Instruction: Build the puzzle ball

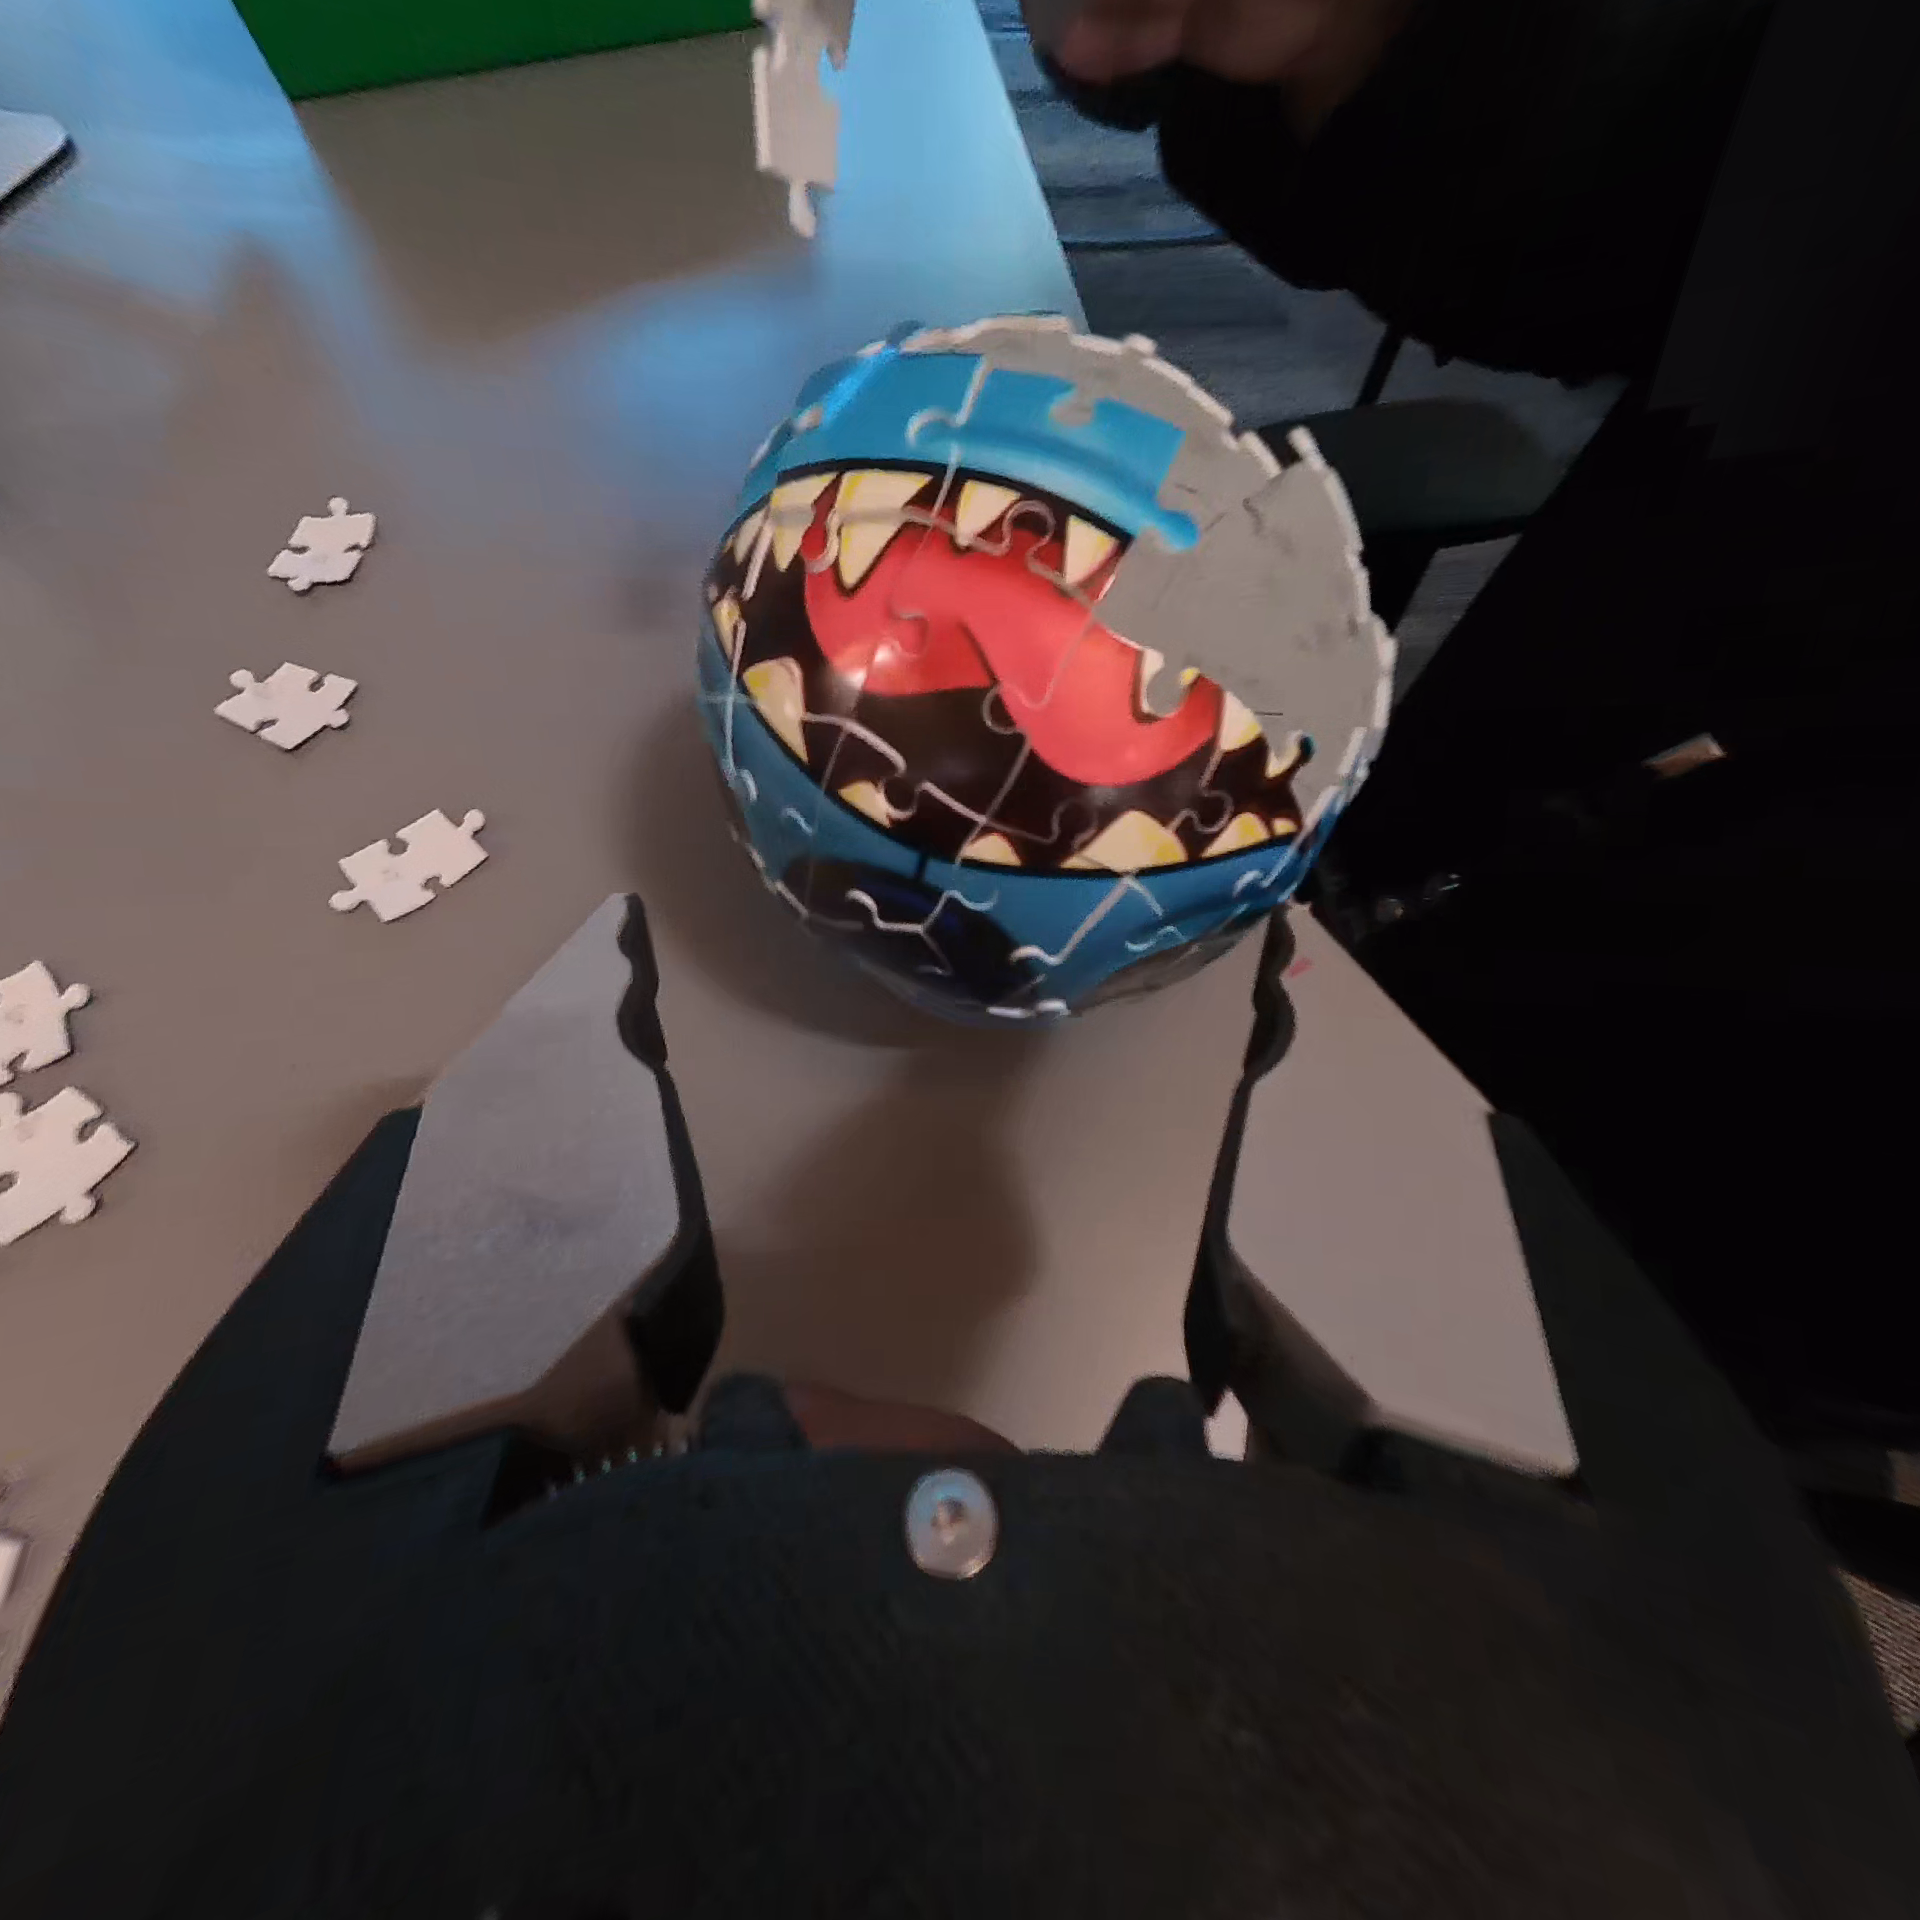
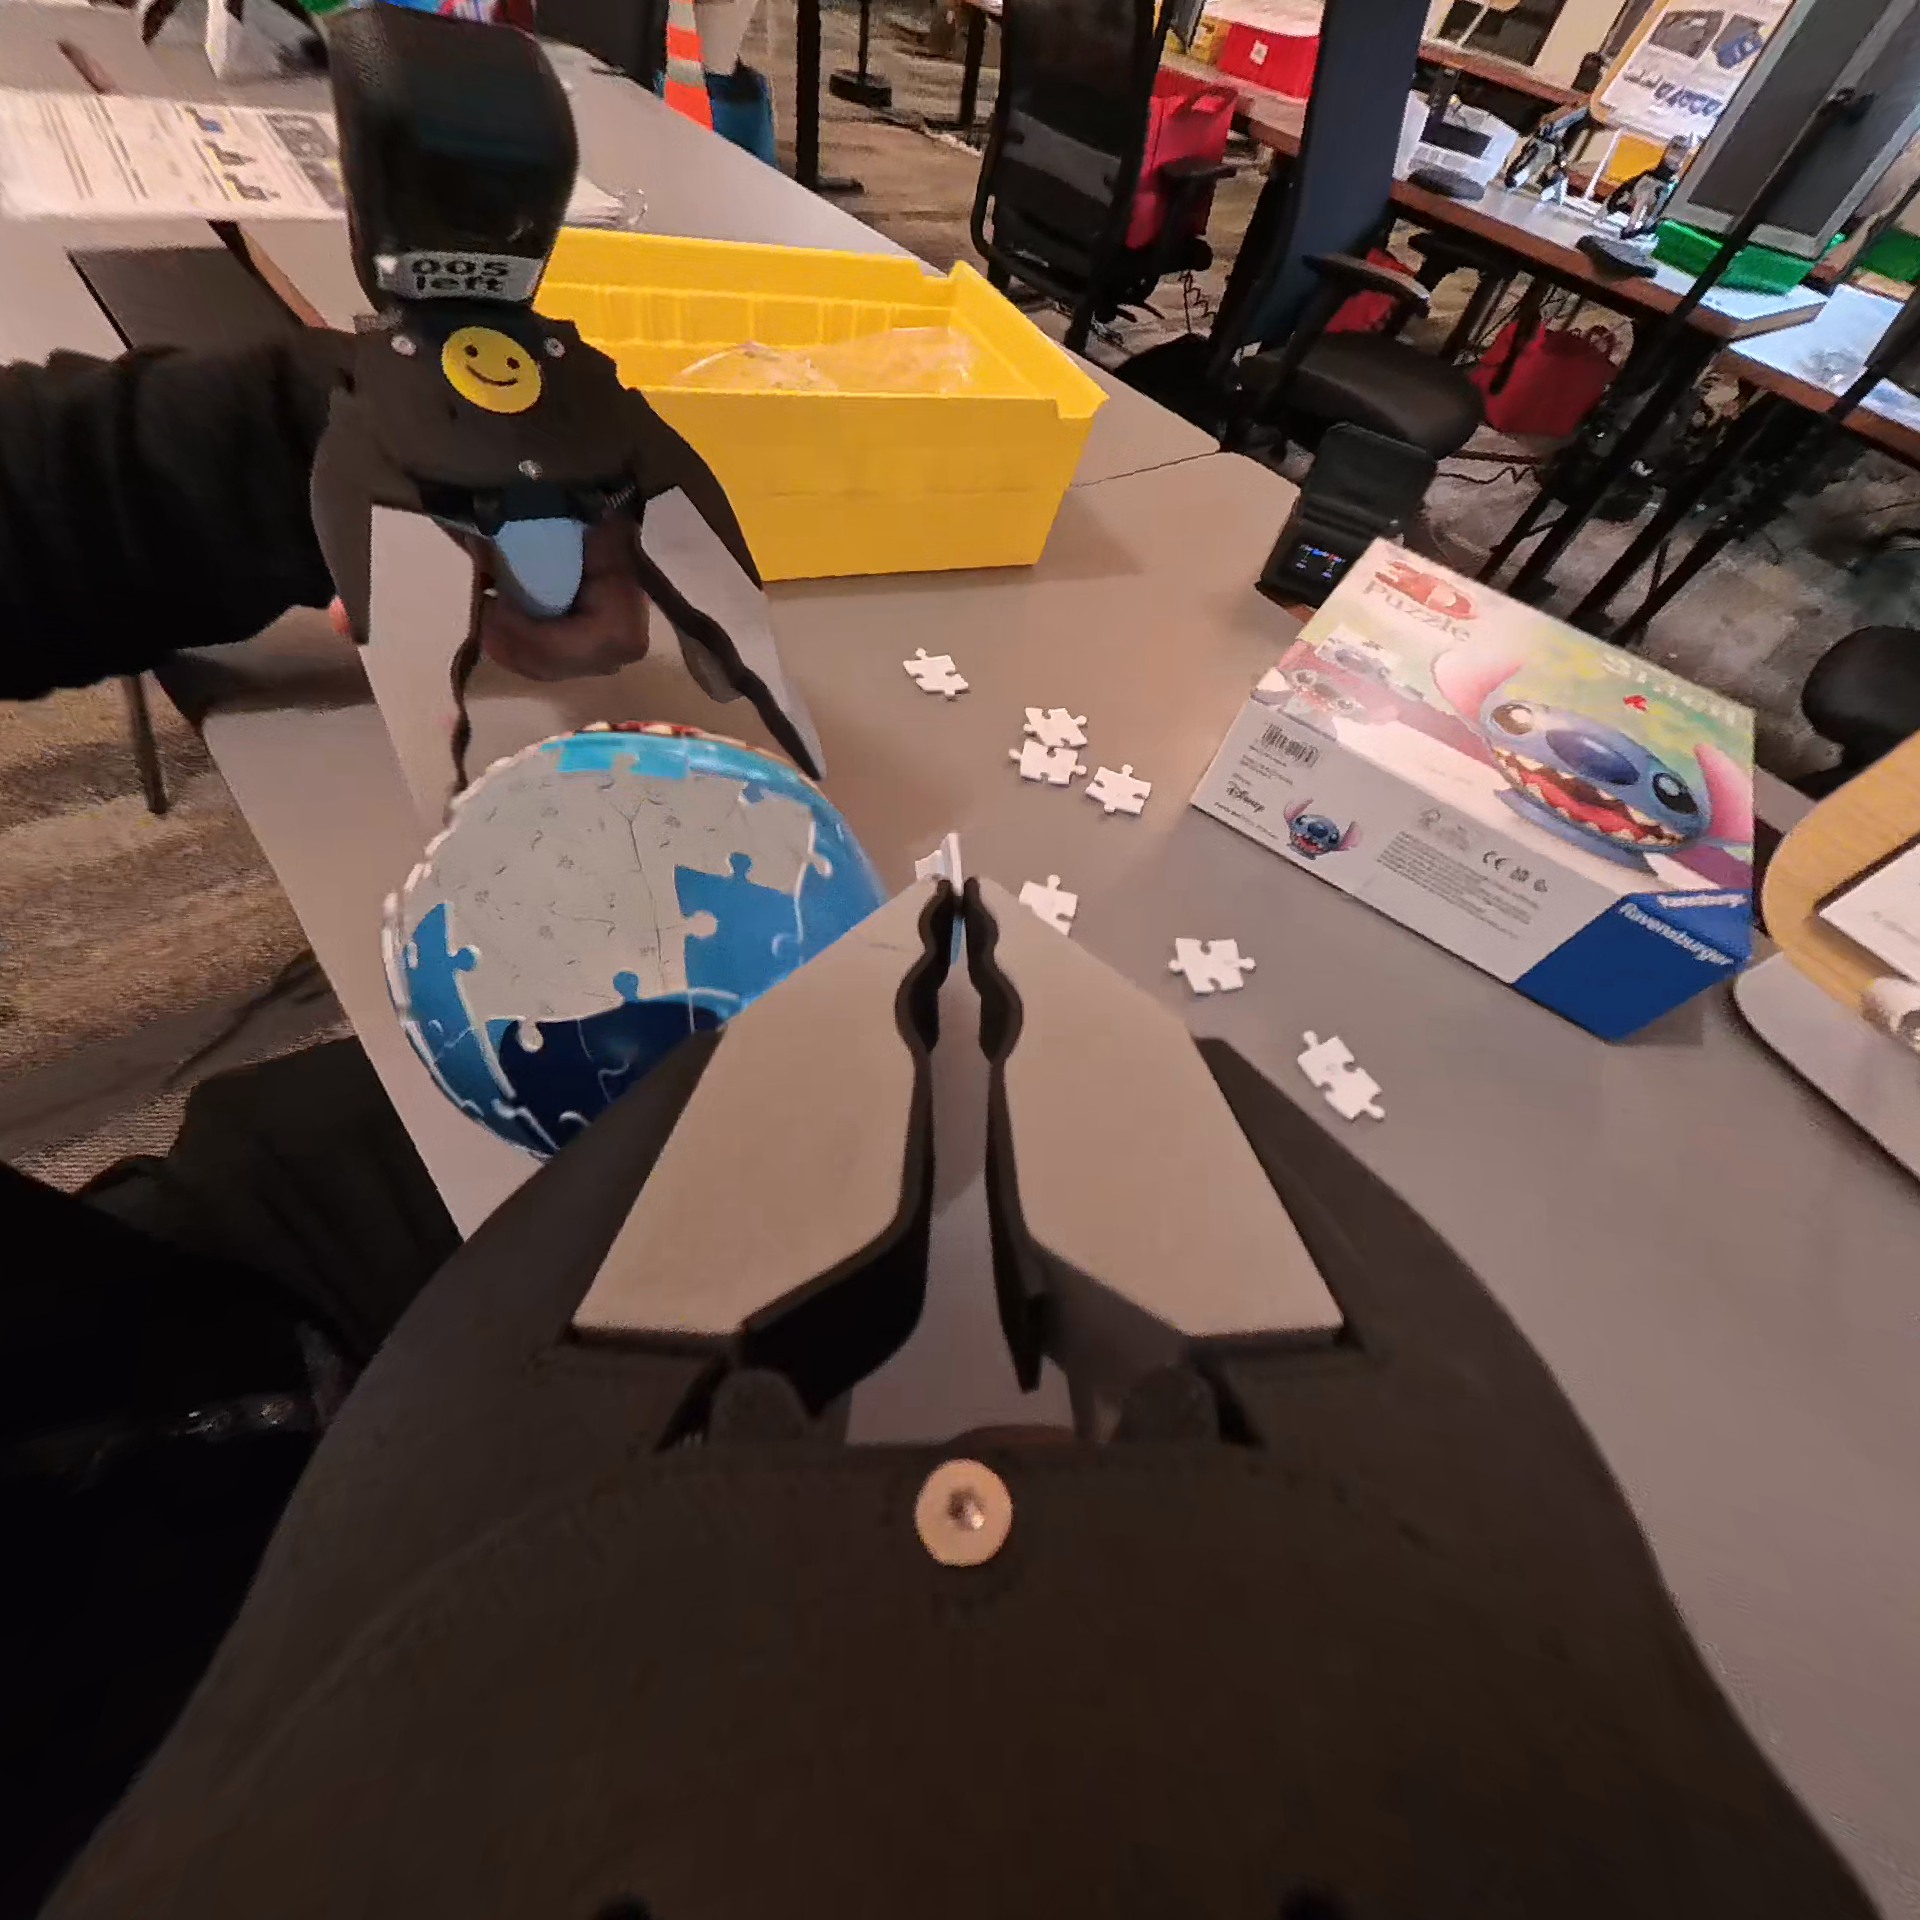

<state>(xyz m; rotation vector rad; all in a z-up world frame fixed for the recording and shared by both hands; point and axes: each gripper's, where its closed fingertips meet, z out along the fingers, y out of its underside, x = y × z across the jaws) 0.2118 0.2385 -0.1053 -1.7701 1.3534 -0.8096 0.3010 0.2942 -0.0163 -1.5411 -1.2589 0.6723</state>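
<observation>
Left tongs (image 1: 951,966) are gaping wide behind the half-built blue puzzle ball (image 1: 1023,665) sitting on the grey table (image 2: 1299,1299), right tongs (image 2: 958,896) clenching a white puzzle piece (image 2: 943,858), loose white pieces (image 2: 1081,769) and a printed puzzle box (image 2: 1475,800) lying nearby.

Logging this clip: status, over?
Left gripper open around puzzle ball. Right gripper shut on puzzle piece. Nothing blocking.

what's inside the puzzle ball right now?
Through the gap in the puzzle ball, only the grey undersides of the far-wall pieces show; no object is visible in there. The bottom of the hollow is hidden by the shell.
</observation>
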